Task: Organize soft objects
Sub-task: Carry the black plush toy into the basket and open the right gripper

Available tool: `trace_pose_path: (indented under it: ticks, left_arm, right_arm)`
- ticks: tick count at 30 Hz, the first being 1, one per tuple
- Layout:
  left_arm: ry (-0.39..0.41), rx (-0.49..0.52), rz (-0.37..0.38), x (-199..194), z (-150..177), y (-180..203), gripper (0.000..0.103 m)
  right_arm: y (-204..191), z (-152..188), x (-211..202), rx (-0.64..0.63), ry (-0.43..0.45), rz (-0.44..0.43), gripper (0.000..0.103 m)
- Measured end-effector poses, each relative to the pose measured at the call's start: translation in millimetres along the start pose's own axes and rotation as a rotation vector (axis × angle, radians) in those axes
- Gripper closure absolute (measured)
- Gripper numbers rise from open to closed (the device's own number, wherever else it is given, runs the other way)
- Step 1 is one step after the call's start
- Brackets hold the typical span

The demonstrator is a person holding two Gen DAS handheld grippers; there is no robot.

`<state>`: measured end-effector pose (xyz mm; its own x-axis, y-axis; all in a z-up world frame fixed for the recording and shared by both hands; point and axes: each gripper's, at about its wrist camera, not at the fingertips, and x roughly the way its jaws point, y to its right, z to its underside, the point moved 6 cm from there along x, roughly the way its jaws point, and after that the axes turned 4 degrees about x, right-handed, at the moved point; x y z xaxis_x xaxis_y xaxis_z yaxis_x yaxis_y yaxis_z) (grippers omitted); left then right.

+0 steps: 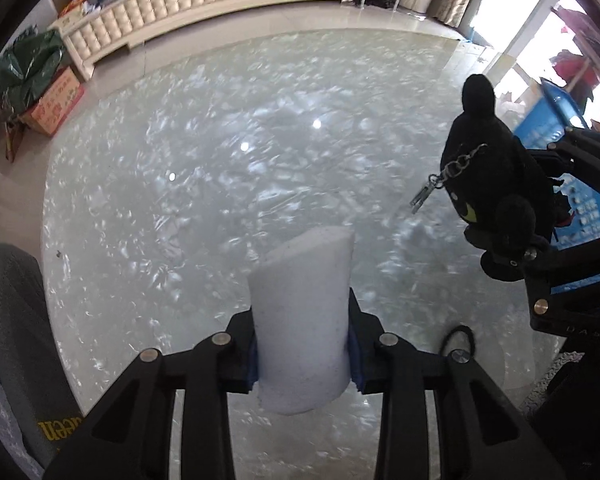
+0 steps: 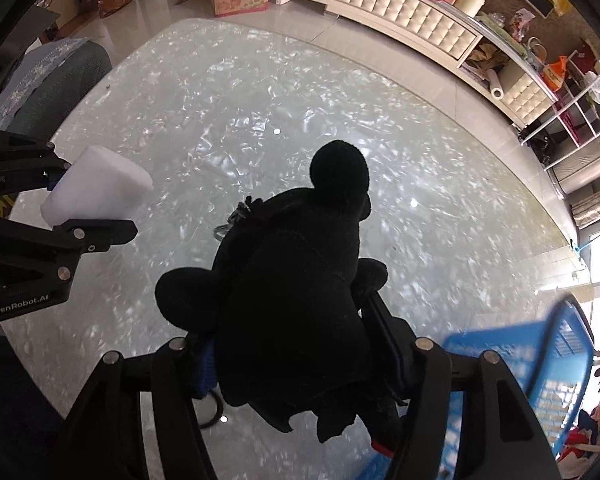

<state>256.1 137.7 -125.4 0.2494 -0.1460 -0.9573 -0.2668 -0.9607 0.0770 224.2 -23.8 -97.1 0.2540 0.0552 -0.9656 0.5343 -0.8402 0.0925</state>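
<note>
Your daylight comes from the window [image 1: 512,20], blown out to pure white in the left wrist view and again at the right edge of the right wrist view. The glossy table [image 1: 220,160] throws back small hot spots and streaky glare all over. The black plush toy [image 2: 292,300] reads as a near-silhouette with little detail. The white foam block [image 1: 304,320] stays crisp. Heavy fisheye bending curves the cabinet [image 2: 400,4], and dark vignette eats the corners. You get motion blur on the blue basket [image 2: 540,368].

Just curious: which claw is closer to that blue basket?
Right. The right claw, gripping the black plush toy, is beside the blue basket; the left claw, holding the white foam block, is farther away.
</note>
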Motion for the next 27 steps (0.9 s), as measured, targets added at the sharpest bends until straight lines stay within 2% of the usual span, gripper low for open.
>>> trace_pose_path:
  ticks: [9, 15, 25, 27]
  left_arm:
    - [0.098, 0.112, 0.032, -47, -2, 52, 0.071]
    - [0.147, 0.186, 0.042, -63, -13, 95, 0.070]
    - [0.251, 0.265, 0.090, -104, -40, 140, 0.070]
    - [0.279, 0.279, 0.092, -115, -44, 147, 0.070]
  right_arm:
    - [21, 32, -53, 0.075, 0.065, -0.003, 0.042]
    - [35, 49, -76, 0.117, 0.094, -0.007, 0.042]
    - [48, 63, -129, 0.178, 0.183, -0.091, 0.043]
    - [52, 66, -139, 0.178, 0.200, -0.084, 0.043]
